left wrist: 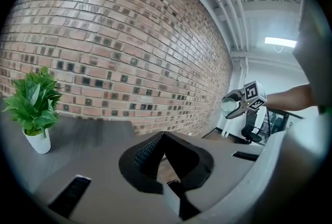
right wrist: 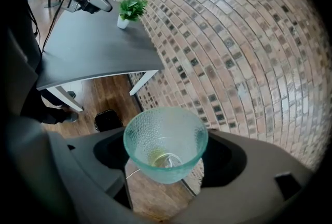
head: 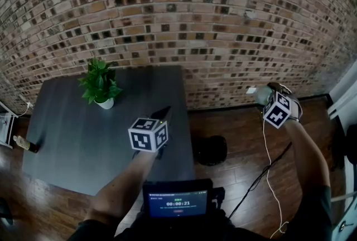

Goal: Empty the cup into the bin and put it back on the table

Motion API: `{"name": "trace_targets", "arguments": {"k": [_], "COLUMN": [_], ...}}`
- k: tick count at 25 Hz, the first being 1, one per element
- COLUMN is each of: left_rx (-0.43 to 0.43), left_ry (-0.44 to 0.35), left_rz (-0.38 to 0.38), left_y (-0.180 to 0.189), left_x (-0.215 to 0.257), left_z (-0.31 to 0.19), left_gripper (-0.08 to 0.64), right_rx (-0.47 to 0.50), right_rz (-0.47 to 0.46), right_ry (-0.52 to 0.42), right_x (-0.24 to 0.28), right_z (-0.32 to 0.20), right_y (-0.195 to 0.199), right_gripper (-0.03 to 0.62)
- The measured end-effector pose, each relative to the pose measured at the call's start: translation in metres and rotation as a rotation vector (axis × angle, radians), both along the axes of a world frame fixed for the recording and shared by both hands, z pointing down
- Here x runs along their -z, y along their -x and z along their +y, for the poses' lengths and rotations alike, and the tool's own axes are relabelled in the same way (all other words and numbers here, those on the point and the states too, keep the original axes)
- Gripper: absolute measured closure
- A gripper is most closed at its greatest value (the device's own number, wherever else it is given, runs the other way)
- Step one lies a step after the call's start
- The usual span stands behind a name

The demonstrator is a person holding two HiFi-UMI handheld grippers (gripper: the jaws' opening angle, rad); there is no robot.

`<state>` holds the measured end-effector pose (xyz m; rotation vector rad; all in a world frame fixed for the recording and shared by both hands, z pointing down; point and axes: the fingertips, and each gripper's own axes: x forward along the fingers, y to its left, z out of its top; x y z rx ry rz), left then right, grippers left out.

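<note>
Items counted. One cup (right wrist: 165, 137), one bin (head: 210, 150), one table (head: 72, 134) and one potted plant (head: 100, 85) were recorded. Two grippers were counted: the left gripper (left wrist: 164, 136) and the right gripper (right wrist: 167, 154). One screen (head: 177, 202) was noted. Two cables were counted, one white cable (head: 264, 145) and one black cable (head: 259, 178).

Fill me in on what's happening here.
A person works with a gripper in each hand. The right gripper is shut on a pale green dimpled glass cup, held above the wooden floor beside the dark grey table. The round black bin stands on the floor by the table. The left gripper, shut and empty, hovers at the table's edge.
</note>
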<state>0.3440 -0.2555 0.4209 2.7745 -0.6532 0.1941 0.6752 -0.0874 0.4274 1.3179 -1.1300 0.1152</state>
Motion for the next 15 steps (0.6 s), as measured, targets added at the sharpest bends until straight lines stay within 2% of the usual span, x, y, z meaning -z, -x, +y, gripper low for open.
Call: {"name": "trace_targets", "arguments": {"k": [8, 15], "left_rx": [0.004, 0.005], "left_ry": [0.002, 0.011], "left_rz": [-0.007, -0.008], "left_y": [-0.001, -0.002], "left_x": [-0.003, -0.006], "left_z": [0.001, 0.002], "left_gripper": [0.569, 0.569], "right_rx": [0.031, 0.060], "right_rz": [0.054, 0.128], "right_ry": [0.002, 0.070], "right_x": [0.023, 0.021], "right_z": [-0.005, -0.005], "right_y": [0.012, 0.010], "right_gripper": [0.196, 0.196]}}
